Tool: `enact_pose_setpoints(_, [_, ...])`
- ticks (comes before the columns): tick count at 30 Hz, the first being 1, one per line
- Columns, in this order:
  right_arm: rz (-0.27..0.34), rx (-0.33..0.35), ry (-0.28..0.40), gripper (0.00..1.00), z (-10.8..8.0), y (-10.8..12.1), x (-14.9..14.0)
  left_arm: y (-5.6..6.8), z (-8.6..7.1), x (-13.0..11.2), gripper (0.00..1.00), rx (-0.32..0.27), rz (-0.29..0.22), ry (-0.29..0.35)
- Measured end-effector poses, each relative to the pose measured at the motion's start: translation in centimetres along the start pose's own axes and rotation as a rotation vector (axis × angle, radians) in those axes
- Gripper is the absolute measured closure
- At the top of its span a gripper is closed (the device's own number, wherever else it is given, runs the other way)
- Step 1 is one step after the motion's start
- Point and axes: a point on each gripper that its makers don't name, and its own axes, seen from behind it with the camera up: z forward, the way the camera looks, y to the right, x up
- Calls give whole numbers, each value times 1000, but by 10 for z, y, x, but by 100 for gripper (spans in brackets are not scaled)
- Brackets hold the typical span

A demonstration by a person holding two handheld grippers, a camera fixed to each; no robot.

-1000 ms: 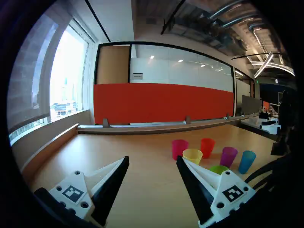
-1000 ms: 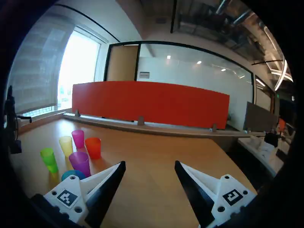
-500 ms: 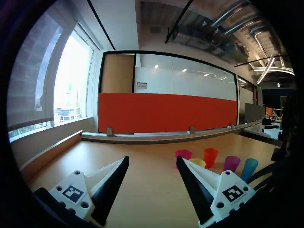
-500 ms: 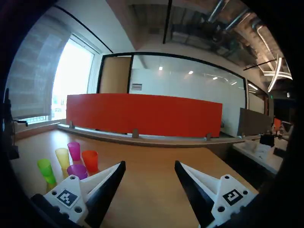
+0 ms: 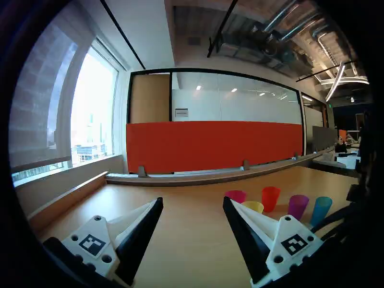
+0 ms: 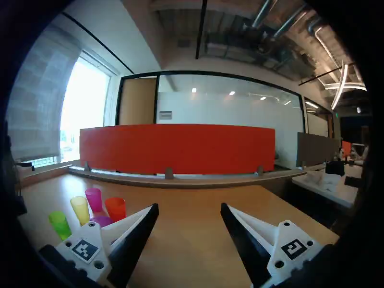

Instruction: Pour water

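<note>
1. A light wood-grain table (image 5: 192,254) is seen under both grippers. It is smooth and matte, with a raised wooden ledge (image 5: 67,201) along the window side.
2. A flat red divider panel (image 5: 211,144) is mounted on the table's far edge, on small grey brackets (image 5: 141,171).
3. Behind it, a frosted glass wall (image 5: 230,103) in a black frame and a tan door panel (image 5: 149,98) are seen. A bright window (image 5: 91,125) is at the left.
4. Bare metal pipes (image 5: 283,24) and a light strip (image 5: 336,81) are seen on the open ceiling.
5. Left gripper (image 5: 192,199): white plastic fingers (image 5: 139,230) with black inner faces are spread wide and nothing is held. A square black-and-white marker (image 5: 294,244) is carried on each.
6. Right gripper (image 6: 188,205): same build, jaws wide apart, nothing between them.
7. Task items are tapered translucent plastic cups, set upright on the table in a loose cluster.
8. In the left gripper view, the pink cup (image 5: 235,195), yellow cup (image 5: 253,206), orange cup (image 5: 270,198), purple cup (image 5: 298,206) and blue cup (image 5: 320,210) are seen beyond the right-hand finger. The yellow cup is partly hidden by that finger.
9. In the right gripper view, a green cup (image 6: 59,224) is seen at lower left with the others.
10. The cups' contents cannot be told.
</note>
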Motion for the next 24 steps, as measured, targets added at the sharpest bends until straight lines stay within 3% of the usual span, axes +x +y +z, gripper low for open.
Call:
enact_pose_setpoints(11, [-8,-39,16,0,0,-6,13,-2,-1,8,8,19,-53,57])
enact_pose_setpoints(24, [12,-98,11,0,-6,3,25,-14,-3,1,8,70,-66,91])
